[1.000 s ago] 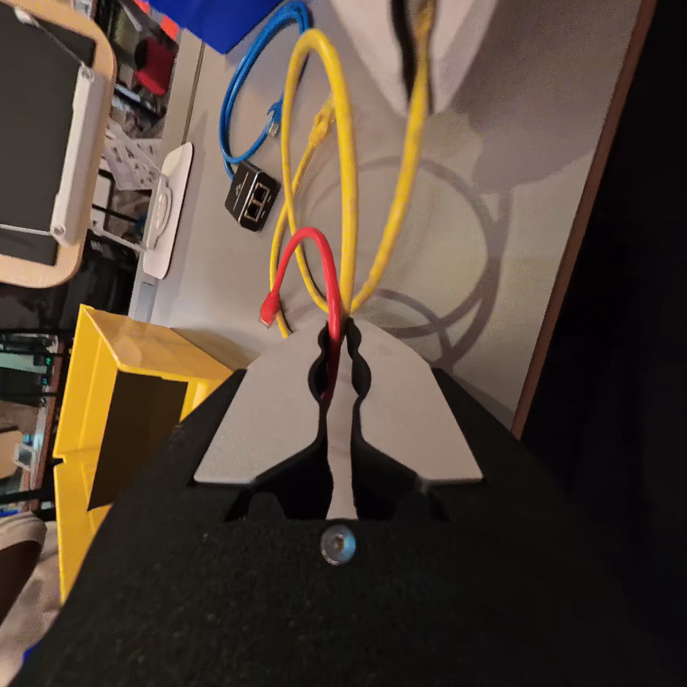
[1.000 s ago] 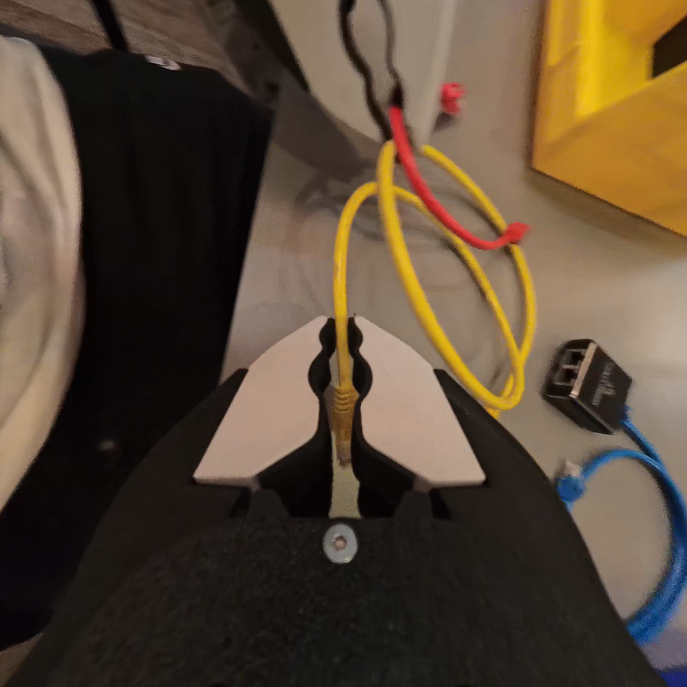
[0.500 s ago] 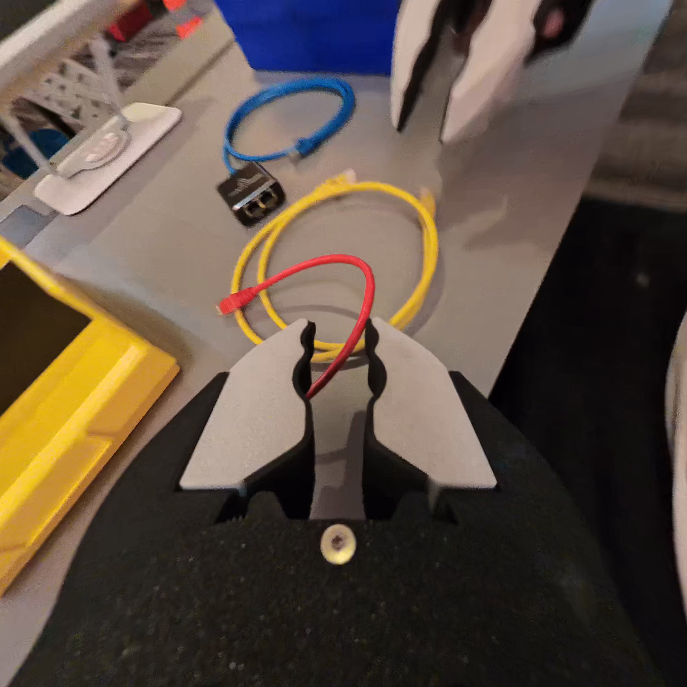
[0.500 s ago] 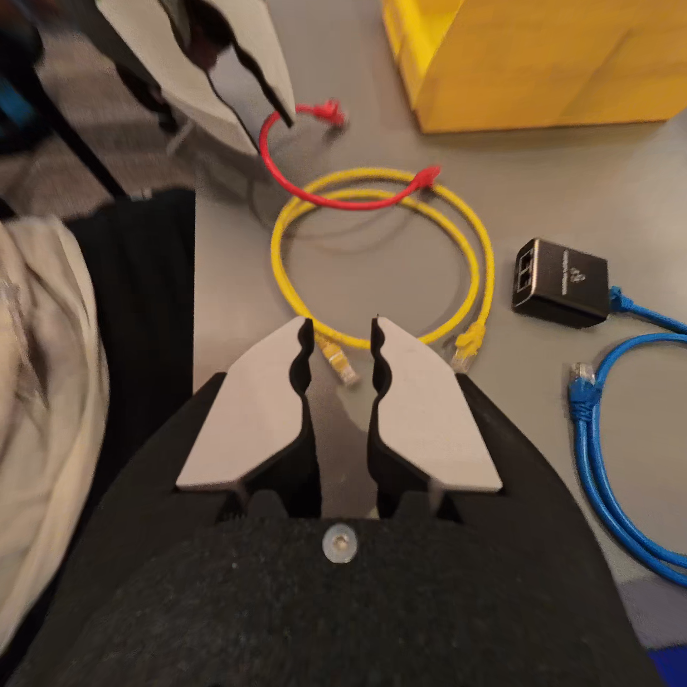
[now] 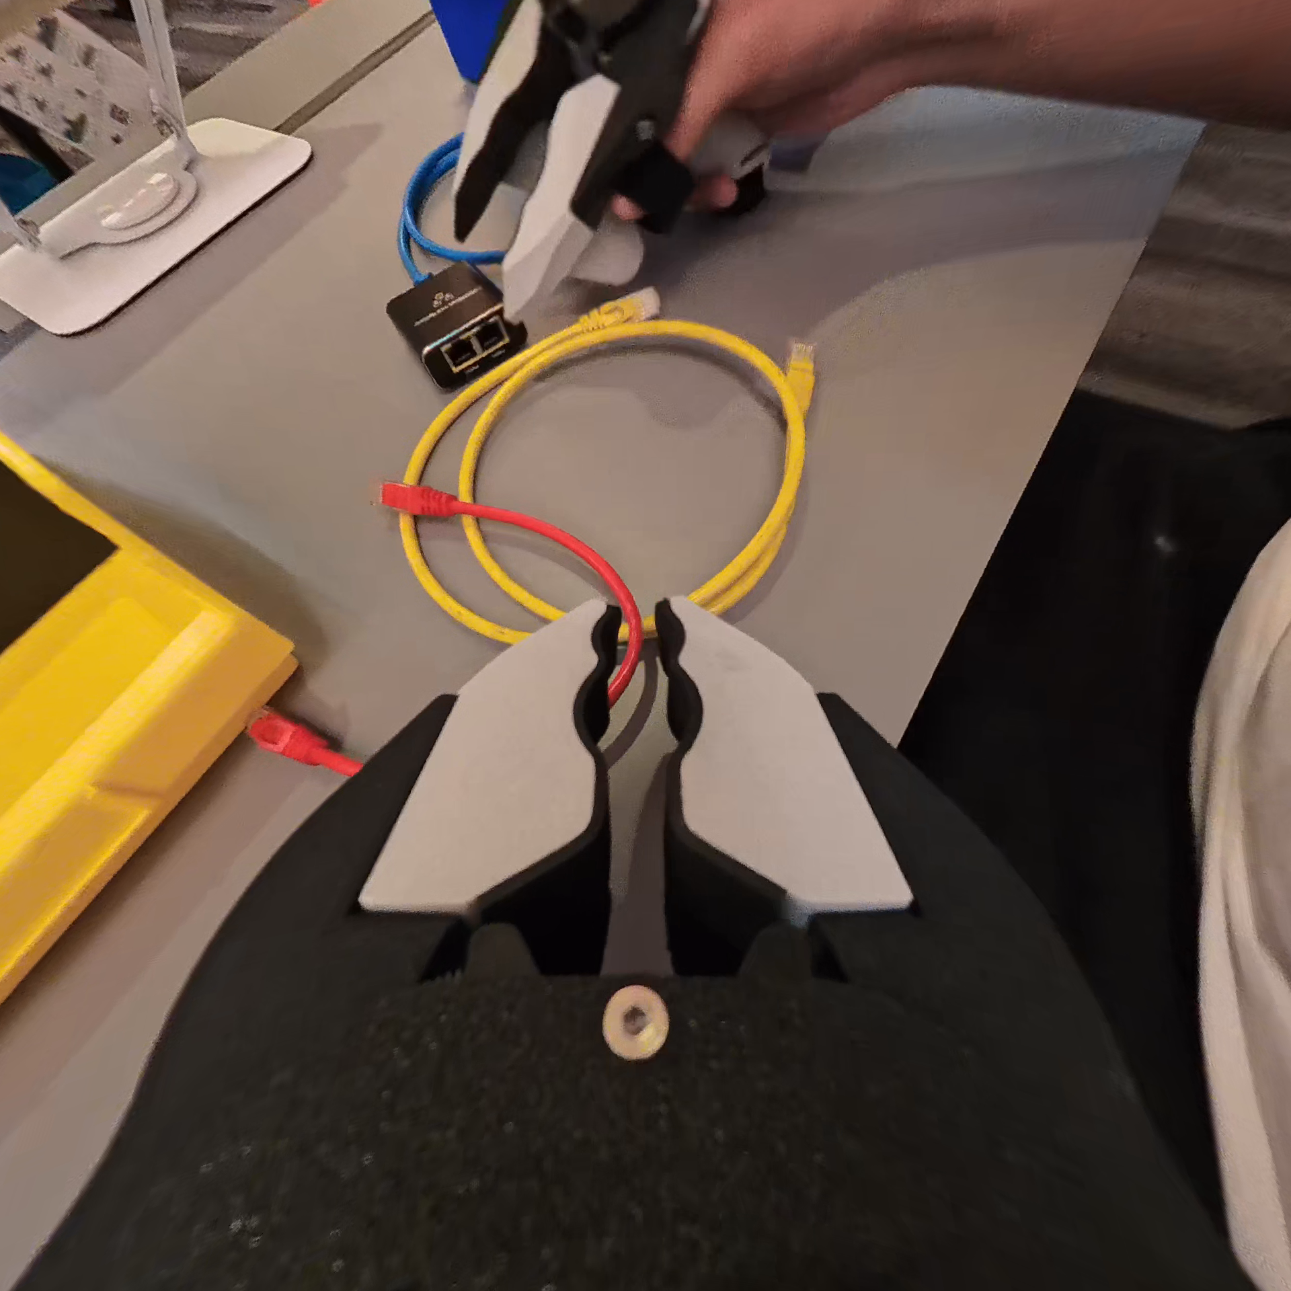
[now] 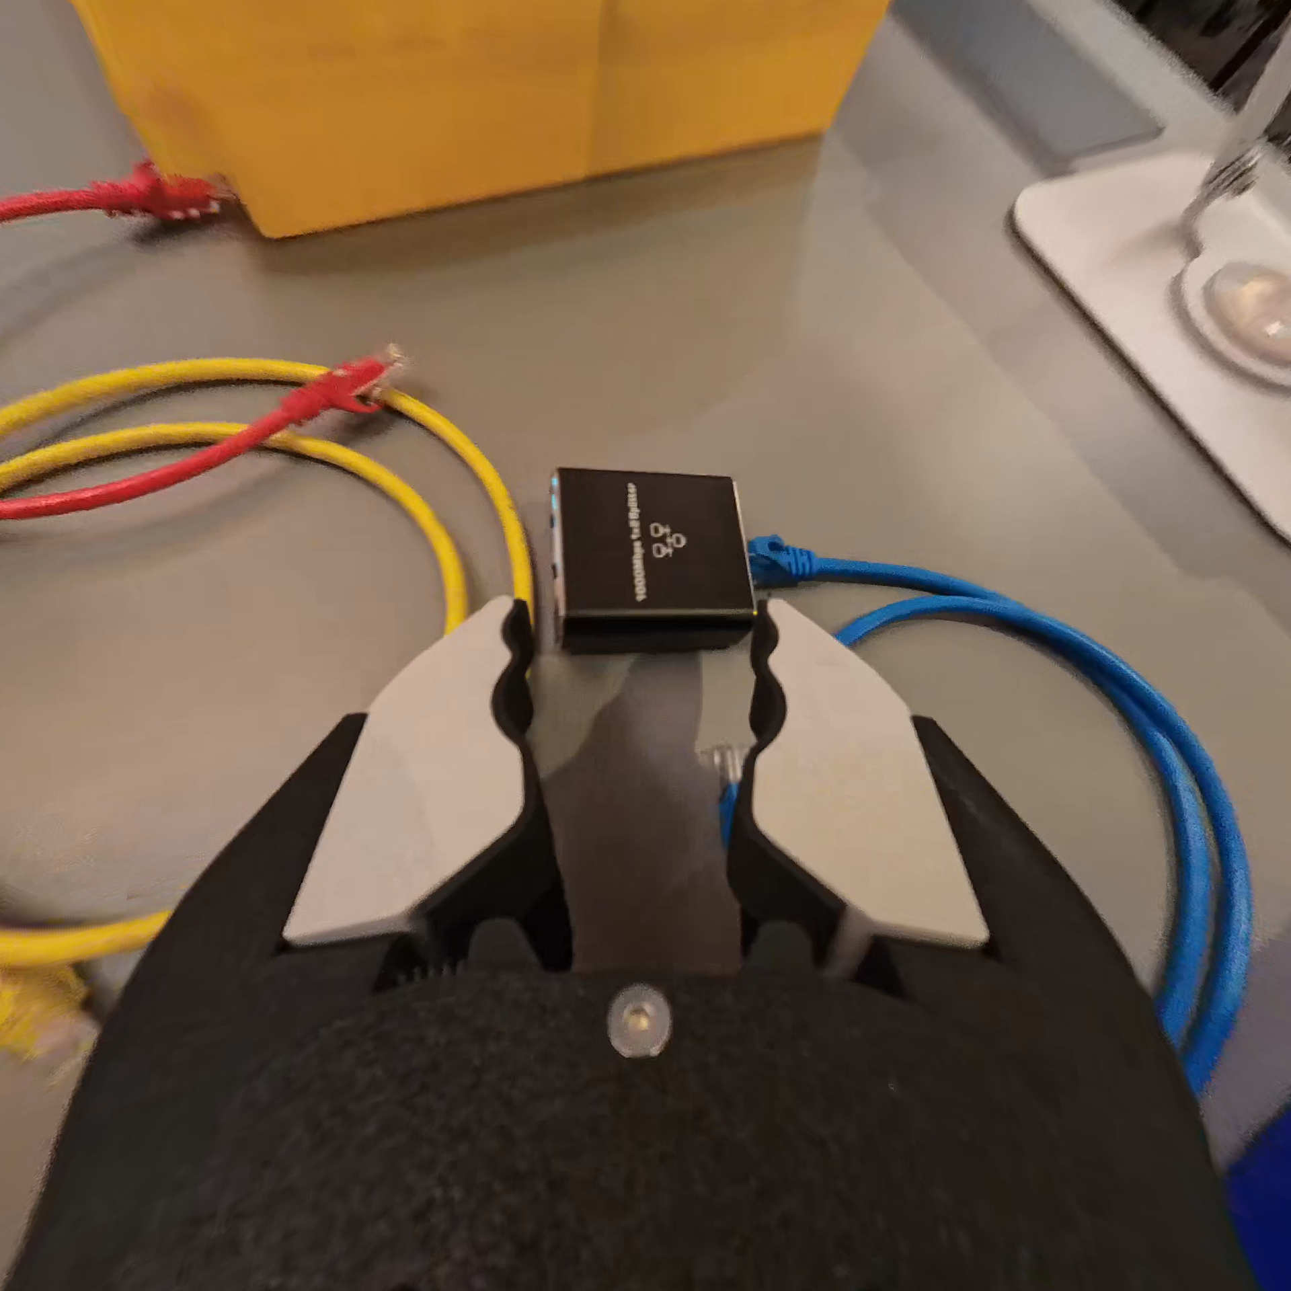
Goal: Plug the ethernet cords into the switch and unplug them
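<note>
Bare grey worktop [image 5: 908,419] out to its near edge, yellow bin [image 6: 489,105] beyond; right claw [image 6: 637,615] spread wide, empty, tips flanking black switch [image 6: 653,552], ports facing the coiled yellow cord [image 5: 789,447]; left claw [image 5: 634,615] slightly parted around red cord [image 5: 559,534], unclamped.

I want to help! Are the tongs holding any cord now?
No. The left tongs are open around the red cord, not pinching it. The right tongs are open by the switch.

Both wrist views look down closely, from opposite sides, sharing the switch [image 5: 457,334].
</note>
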